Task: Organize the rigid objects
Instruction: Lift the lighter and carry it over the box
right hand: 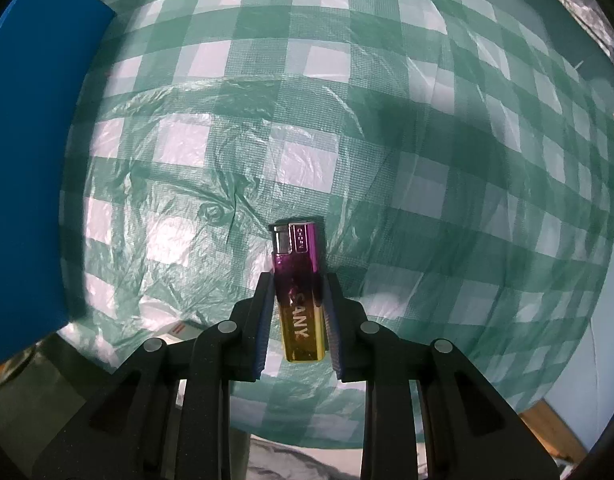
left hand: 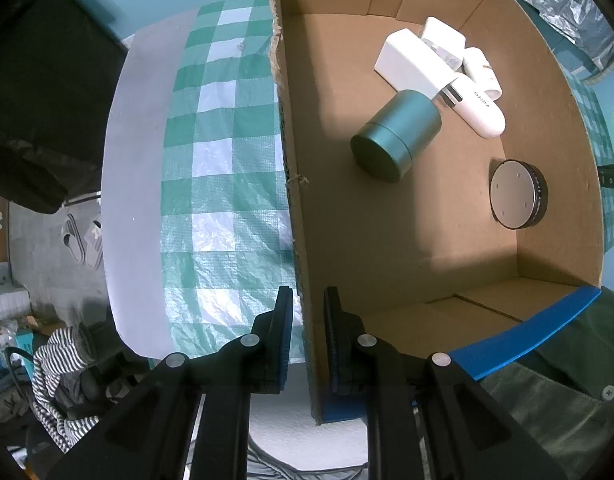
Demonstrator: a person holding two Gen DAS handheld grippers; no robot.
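In the left wrist view my left gripper [left hand: 308,300] is shut on the left wall of a cardboard box [left hand: 293,184], one finger on each side. Inside the box lie a teal cylinder tin [left hand: 395,136], white chargers [left hand: 411,60], a white oblong case [left hand: 481,108] and a round grey disc [left hand: 515,194]. In the right wrist view my right gripper [right hand: 299,284] is shut on a purple-and-gold lighter [right hand: 299,292], held upright above the green checked tablecloth [right hand: 427,140].
A blue-taped box flap [right hand: 31,160] fills the left edge of the right wrist view. Blue tape [left hand: 523,336] lines the box's near rim. The white table edge [left hand: 131,200], striped clothing [left hand: 55,392] and slippers [left hand: 81,236] lie left of the box.
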